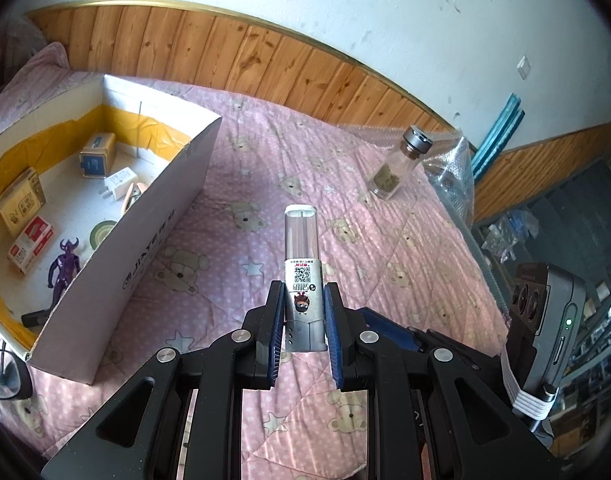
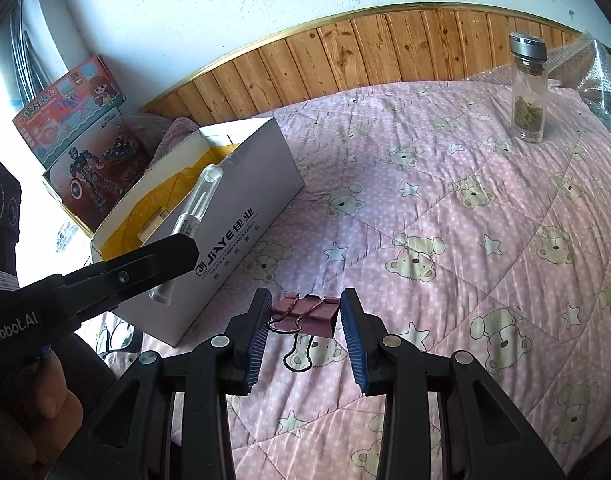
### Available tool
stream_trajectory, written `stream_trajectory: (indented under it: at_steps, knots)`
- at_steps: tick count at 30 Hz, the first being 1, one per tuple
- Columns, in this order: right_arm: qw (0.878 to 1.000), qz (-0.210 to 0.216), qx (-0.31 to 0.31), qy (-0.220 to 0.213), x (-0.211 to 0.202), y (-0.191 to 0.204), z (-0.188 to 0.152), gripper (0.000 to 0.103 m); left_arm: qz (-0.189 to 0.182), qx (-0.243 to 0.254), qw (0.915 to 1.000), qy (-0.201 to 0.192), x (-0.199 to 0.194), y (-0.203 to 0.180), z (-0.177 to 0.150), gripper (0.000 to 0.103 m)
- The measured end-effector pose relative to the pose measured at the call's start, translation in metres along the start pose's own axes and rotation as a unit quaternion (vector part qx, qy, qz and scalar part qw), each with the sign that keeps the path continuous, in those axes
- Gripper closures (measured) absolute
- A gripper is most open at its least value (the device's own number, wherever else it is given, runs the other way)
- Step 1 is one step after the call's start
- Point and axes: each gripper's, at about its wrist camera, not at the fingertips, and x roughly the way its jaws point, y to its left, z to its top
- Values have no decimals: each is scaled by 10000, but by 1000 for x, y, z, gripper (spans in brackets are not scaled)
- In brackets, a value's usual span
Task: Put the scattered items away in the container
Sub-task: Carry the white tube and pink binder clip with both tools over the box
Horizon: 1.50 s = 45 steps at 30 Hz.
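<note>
The box [image 1: 117,264] lay left of both grippers, its side printed "JiAYE" with "HAVING A FAMILY AND A CAREER". The left gripper [image 1: 304,300], nearer the box, pinched a tube [image 1: 301,240] whose long axis ran forward along the fingers; its label bore a QR code. The right gripper [image 2: 305,312] pinched a binder clip [image 2: 305,314] crosswise above the quilt [image 2: 445,208].

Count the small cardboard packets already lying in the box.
3 show in the box: a blue-and-tan one toward the back, a tan one at the left wall, a red-and-white one beside the purple figure. The near wall may hide more.
</note>
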Motion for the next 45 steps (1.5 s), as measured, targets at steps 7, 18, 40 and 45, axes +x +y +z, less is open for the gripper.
stream_trajectory:
  at_steps: [7, 18, 40, 45]
  knots:
    - [9999, 69, -141, -66, -7, 15, 6, 66, -99, -83, 9999, -111, -10, 5, 5, 83]
    - [9992, 176, -352, -89, -11, 38, 13, 66, -203, -297, 9990, -269, -25, 22, 11, 83]
    - [9956, 352, -862, -138, -7, 91, 34, 66, -194, -697, 9956, -603, -50, 66, 22, 83]
    - [9946, 384, -954, -137, -4, 101, 39, 66, -189, -750, 9948, -667, -57, 75, 26, 83]
